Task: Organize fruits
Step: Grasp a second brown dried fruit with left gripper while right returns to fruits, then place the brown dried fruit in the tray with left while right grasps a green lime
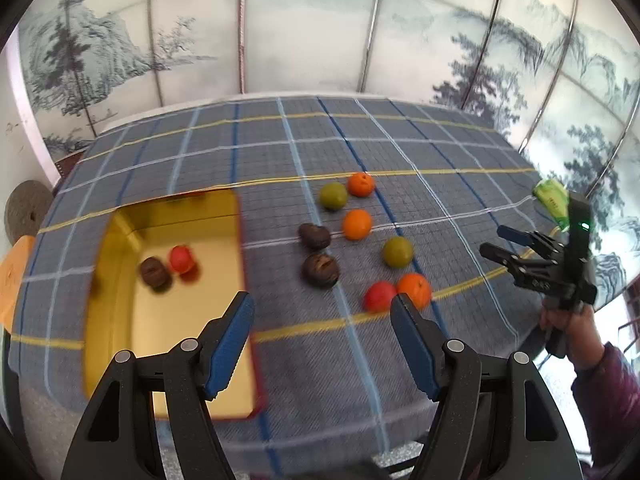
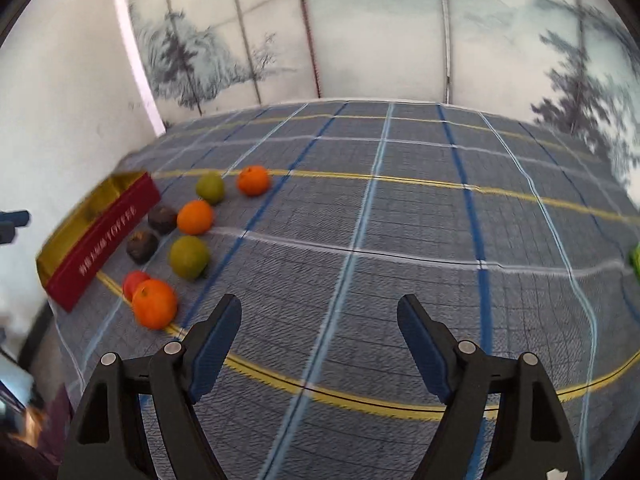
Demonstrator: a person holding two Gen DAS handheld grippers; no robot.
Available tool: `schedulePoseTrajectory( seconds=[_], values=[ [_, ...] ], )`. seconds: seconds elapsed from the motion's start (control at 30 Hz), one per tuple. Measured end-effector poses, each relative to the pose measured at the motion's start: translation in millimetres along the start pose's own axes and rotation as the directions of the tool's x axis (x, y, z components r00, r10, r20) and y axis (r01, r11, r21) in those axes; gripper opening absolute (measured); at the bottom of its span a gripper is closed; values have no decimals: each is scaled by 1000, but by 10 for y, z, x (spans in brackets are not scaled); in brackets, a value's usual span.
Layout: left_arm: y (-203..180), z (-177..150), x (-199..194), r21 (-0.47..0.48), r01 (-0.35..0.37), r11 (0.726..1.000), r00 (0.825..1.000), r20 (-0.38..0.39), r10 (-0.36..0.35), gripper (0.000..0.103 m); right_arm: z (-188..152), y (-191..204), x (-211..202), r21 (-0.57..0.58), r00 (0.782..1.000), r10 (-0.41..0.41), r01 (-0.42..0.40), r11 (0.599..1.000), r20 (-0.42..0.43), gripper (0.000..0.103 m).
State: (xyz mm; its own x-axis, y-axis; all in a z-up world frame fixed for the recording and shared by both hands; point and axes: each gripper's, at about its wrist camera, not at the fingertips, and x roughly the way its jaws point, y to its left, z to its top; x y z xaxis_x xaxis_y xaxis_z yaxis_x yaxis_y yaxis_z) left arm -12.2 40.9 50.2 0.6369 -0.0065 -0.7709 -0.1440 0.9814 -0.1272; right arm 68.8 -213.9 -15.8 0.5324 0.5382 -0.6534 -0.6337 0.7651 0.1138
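A gold-lined red box (image 1: 120, 320) lies at the left of the checked tablecloth and holds a brown fruit (image 1: 154, 273) and a red fruit (image 1: 182, 259). Several loose fruits lie to its right: three oranges (image 1: 357, 224), two green ones (image 1: 397, 251), two brown ones (image 1: 320, 270) and a red one (image 1: 379, 297). My left gripper (image 1: 322, 312) is open and empty, above the box's right edge. My right gripper (image 2: 320, 312) is open and empty over bare cloth, right of the nearest orange (image 2: 154, 303); it also shows in the left wrist view (image 1: 494, 240).
The red box (image 2: 96, 240) shows side-on in the right wrist view. A green object (image 1: 552, 200) sits at the table's far right edge. A painted folding screen (image 1: 320, 32) stands behind the table. An orange stool (image 1: 12, 276) stands at the left.
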Motion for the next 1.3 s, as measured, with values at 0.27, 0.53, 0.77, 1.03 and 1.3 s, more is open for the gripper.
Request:
schedulePoseTrajectory(
  seconds=[0.27, 0.53, 0.77, 1.03, 1.3],
  values=[
    [-103, 297, 848, -15, -36, 999, 991, -131, 33, 61, -37, -132, 51, 19, 997, 70, -70, 997, 12, 78],
    [-3, 210, 1354, -35, -116, 993, 972, -210, 106, 58, -35, -121, 17, 13, 991, 130, -130, 991, 33, 78],
    [-34, 113, 1418, -30, -122, 992, 972, -205, 114, 39, -26, -115, 18, 14, 986, 163, -164, 986, 24, 78],
    [-183, 90, 564, -35, -102, 994, 993, -54, 100, 39, 340, 365, 144, -119, 941, 333, -338, 934, -59, 78],
    [-145, -32, 148, -74, -88, 993, 996, -24, 86, 40, 524, 957, 723, -218, 919, 328, -374, 901, -220, 59]
  ],
)
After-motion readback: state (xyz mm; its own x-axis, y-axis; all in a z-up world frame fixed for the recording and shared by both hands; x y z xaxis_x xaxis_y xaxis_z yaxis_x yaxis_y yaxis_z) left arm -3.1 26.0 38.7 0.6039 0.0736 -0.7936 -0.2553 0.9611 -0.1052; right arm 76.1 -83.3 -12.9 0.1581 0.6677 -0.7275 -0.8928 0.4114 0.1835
